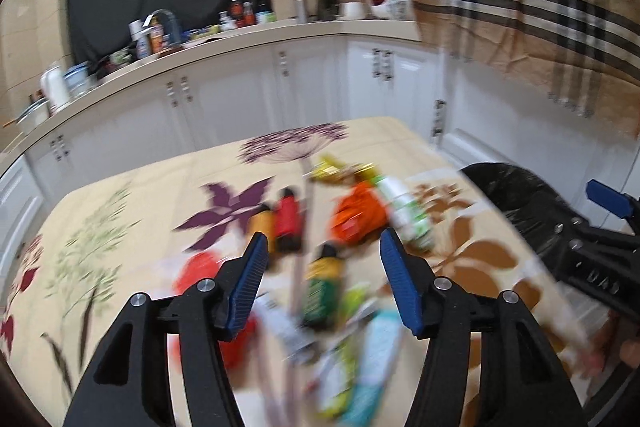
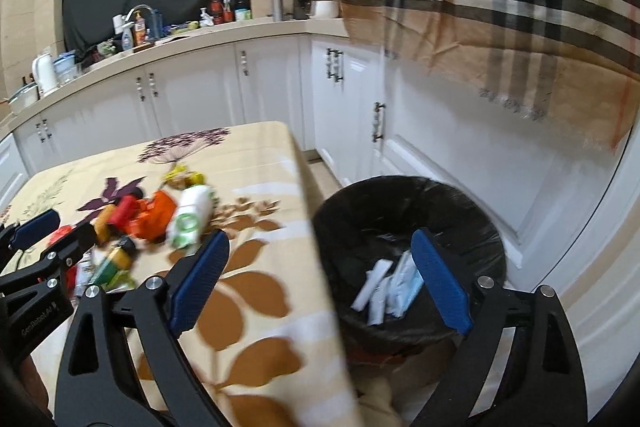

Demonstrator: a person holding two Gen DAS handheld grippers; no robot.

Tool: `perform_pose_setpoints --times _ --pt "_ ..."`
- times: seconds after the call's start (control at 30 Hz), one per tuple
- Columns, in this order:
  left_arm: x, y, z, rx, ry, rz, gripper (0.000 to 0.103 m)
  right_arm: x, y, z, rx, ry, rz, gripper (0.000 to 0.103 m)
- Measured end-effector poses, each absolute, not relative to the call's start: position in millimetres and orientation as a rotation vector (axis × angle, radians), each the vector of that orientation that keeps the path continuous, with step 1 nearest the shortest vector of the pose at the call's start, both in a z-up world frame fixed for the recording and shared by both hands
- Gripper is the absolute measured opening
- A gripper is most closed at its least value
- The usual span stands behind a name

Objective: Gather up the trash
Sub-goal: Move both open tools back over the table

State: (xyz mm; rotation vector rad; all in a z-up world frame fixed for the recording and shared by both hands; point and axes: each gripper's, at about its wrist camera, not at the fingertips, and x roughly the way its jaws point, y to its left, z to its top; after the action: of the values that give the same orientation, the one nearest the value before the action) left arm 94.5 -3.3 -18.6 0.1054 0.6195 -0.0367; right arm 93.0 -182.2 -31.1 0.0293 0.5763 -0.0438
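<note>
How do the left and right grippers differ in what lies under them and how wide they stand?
The left gripper hangs over the litter pile on the table; the right gripper straddles the table edge and the black-lined bin. The right gripper stands wider open than the left. Both are empty, with blue pads.

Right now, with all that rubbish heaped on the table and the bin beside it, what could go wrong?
The white bottle lies on its side near the table's edge; a nudge might roll it off. The litter is packed tight, so the open left gripper could snag two pieces, say the green bottle and a neighbour. Drops from the open right gripper may miss the bin.
</note>
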Motion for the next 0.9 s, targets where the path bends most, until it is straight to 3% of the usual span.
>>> perform_pose_setpoints --times 0.47,0.9 --pt "50.8 94.8 -34.2 0.052 0.639 0.166 0.059 68.7 -85.1 -54.3 -0.095 0.681 0.107 0.090" --pt "43.0 129.2 -39.1 -0.009 0.652 0.185 0.059 71.8 -49.7 -79.6 -0.223 0.808 0.119 0.090"
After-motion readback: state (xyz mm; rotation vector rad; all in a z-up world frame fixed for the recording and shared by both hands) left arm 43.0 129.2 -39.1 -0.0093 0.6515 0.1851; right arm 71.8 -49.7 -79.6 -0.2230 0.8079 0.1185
